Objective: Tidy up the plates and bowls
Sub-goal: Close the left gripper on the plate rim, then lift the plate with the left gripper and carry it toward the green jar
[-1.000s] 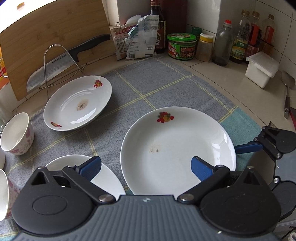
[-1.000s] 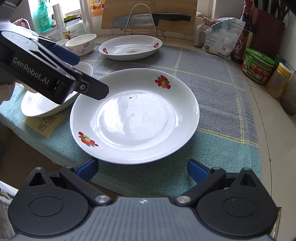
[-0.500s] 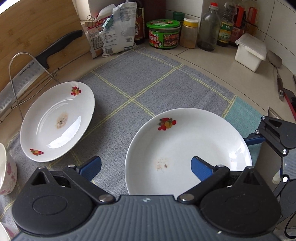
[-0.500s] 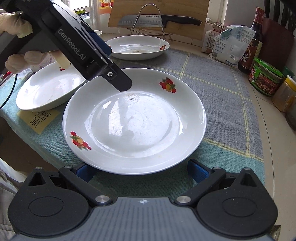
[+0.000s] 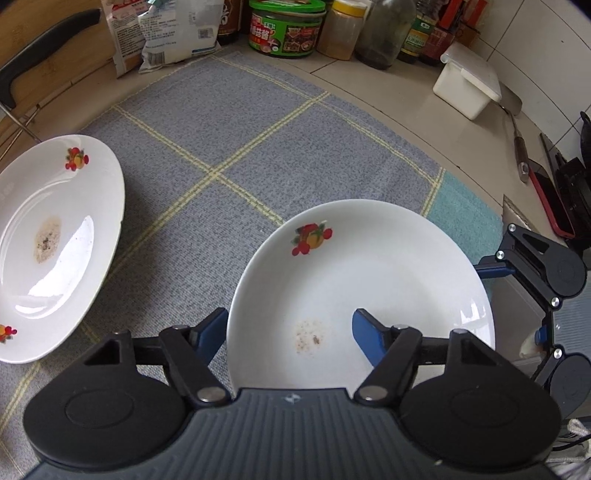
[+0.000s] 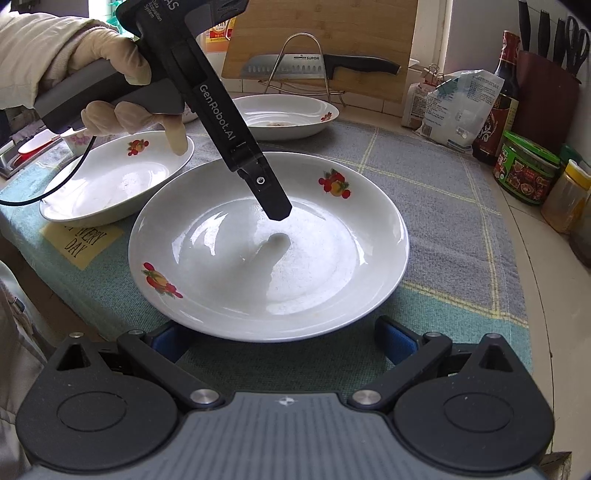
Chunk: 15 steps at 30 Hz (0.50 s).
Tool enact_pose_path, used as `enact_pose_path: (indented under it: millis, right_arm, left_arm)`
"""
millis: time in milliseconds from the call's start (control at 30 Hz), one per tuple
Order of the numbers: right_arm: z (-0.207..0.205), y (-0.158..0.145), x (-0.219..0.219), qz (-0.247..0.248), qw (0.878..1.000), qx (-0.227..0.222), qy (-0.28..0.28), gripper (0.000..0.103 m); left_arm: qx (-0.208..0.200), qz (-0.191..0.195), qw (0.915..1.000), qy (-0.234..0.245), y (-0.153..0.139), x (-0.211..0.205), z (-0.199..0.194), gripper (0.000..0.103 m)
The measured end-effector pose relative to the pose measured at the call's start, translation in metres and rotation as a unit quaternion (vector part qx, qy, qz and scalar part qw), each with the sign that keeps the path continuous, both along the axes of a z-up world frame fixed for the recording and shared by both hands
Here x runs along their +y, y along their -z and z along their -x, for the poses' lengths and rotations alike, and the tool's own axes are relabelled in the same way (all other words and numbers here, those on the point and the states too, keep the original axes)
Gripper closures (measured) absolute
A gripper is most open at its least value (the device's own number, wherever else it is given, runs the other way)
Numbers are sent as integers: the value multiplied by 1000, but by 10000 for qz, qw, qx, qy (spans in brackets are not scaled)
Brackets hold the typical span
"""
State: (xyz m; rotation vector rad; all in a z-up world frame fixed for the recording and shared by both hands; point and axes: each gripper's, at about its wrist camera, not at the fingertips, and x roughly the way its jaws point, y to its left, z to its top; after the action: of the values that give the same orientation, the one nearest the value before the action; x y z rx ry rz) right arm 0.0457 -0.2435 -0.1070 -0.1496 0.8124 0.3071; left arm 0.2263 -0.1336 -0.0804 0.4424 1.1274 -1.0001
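Observation:
A large white plate with fruit prints lies on the blue-grey cloth. My left gripper hangs tilted down over its left side and its jaws are closing. One blue pad sits just outside the rim and the other is over the well, neither pressing. From the right wrist view a black finger hovers above the plate. My right gripper is open, its fingers on either side of the plate's near rim. A stained second plate lies to the left. A third plate sits under the gloved hand.
A knife on a wire rack leans against a wooden board at the back. Packets, a green-lidded jar, bottles and a white box line the wall. A spatula lies at the right. The counter edge runs near the right gripper.
My left gripper has swung right and down over the large plate, and its jaws have narrowed. The bowls and third plate have left its view. The right gripper has barely moved.

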Motion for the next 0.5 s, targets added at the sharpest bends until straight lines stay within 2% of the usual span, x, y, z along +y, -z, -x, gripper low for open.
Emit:
enact_pose_path:
  millis: [233,500]
  right_arm:
    - [-2,-1,2,18,9999,69,71,0]
    - [-8,-1,3,46,9998,170,-20,0]
  left_arm:
    - [108,96,9991,391,0,-3,-3,35]
    - [143,83,9990,417,0,-3,-4,36]
